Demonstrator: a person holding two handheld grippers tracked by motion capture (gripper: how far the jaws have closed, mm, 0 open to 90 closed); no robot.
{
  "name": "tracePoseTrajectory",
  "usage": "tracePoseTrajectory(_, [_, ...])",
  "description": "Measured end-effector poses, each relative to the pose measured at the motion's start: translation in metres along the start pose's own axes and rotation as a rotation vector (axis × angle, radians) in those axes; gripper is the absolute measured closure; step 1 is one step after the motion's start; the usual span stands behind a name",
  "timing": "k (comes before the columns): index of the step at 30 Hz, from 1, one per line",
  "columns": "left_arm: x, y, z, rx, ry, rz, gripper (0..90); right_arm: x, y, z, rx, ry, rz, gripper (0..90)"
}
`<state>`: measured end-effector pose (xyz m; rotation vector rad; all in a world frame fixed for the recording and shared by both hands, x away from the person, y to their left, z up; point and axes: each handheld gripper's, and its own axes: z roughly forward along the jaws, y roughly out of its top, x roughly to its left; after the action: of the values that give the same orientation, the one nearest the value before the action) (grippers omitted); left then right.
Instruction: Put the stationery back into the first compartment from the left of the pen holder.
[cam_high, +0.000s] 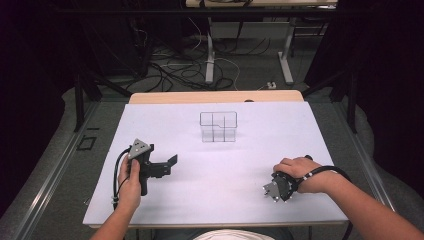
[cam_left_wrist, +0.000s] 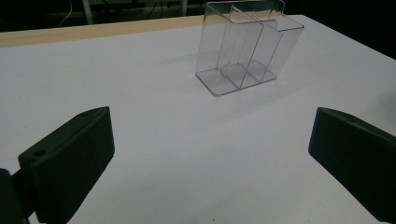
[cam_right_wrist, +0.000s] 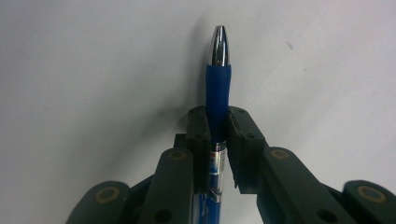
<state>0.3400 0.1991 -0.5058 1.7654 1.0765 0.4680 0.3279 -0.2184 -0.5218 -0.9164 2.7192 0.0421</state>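
Currently my right gripper grasps a blue pen just above the white table. My left gripper is spread wide, facing the clear organizer further back.

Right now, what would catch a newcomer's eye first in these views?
First, the blue pen clamped between the right gripper's jaws, its silver tip pointing away over the white table. Then the clear divided holder, standing empty at the table's far middle, ahead of the open left gripper.
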Motion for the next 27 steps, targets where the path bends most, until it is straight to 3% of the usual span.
tracePoseTrajectory(1, [0.0, 0.0, 0.0, 0.001, 0.002, 0.006, 0.0, 0.0, 0.0, -0.001, -0.001, -0.002, 0.011, 79.5])
tracePoseTrajectory(2, [0.0, 0.0, 0.0, 0.002, 0.001, 0.006, 0.1, -0.002, 0.002, -0.004, 0.033, -0.007, 0.001, 79.5])
tracePoseTrajectory(4, [0.0, 0.0, 0.0, 0.002, 0.002, 0.007, 0.1, -0.003, 0.001, -0.003, 0.006, -0.028, 0.017, 79.5])
tracePoseTrajectory(7, [0.001, 0.0, 0.0, 0.005, 0.002, 0.005, 0.1, -0.004, 0.004, -0.006, 0.033, -0.06, 0.05, 79.6])
tracePoseTrajectory(8, [0.001, 0.0, 0.0, 0.003, 0.003, 0.005, 0.1, -0.006, 0.004, -0.004, 0.018, -0.064, 0.054, 79.5])
tracePoseTrajectory(13, [0.001, 0.0, 0.0, 0.004, 0.003, 0.009, 0.1, -0.007, 0.005, -0.005, 0.018, -0.143, 0.11, 79.5])
tracePoseTrajectory(14, [0.001, 0.0, 0.0, 0.003, 0.003, 0.01, 0.1, -0.008, 0.006, -0.007, 0.044, -0.138, 0.127, 79.5])
tracePoseTrajectory(15, [0.001, 0.0, 0.0, 0.002, 0.003, 0.01, 0.1, -0.007, 0.005, -0.005, 0.031, -0.139, 0.159, 79.5])
tracePoseTrajectory(17, [0.001, 0.0, 0.0, 0.003, 0.003, 0.011, 0.1, -0.009, 0.005, -0.006, 0.031, -0.166, 0.177, 79.5])
tracePoseTrajectory(18, [0.001, 0.0, 0.0, 0.005, 0.003, 0.005, 0.1, -0.01, 0.005, -0.006, 0.019, -0.2, 0.195, 79.5])
tracePoseTrajectory(20, [0.001, 0.0, 0.0, 0.005, 0.001, 0.009, 0.1, -0.013, 0.007, -0.01, 0.028, -0.185, 0.221, 79.5])
tracePoseTrajectory(22, [0.001, 0.0, 0.001, 0.005, 0.001, 0.008, 0.1, -0.014, 0.008, -0.011, 0.012, -0.241, 0.251, 79.5])
tracePoseTrajectory(24, [0.001, -0.001, 0.001, 0.005, 0.001, 0.009, 0.1, -0.015, 0.01, -0.012, 0.011, -0.268, 0.279, 79.6])
tracePoseTrajectory(25, [0.001, -0.001, 0.001, 0.006, 0.001, 0.009, 0.1, -0.016, 0.011, -0.013, 0.013, -0.294, 0.292, 79.6])
tracePoseTrajectory(26, [0.001, -0.001, 0.001, 0.006, 0.001, 0.009, 0.1, -0.016, 0.011, -0.012, -0.007, -0.352, 0.297, 79.5])
tracePoseTrajectory(27, [0.0, -0.001, 0.001, 0.005, -0.002, 0.002, 0.1, -0.016, 0.012, -0.013, -0.004, -0.363, 0.324, 79.6])
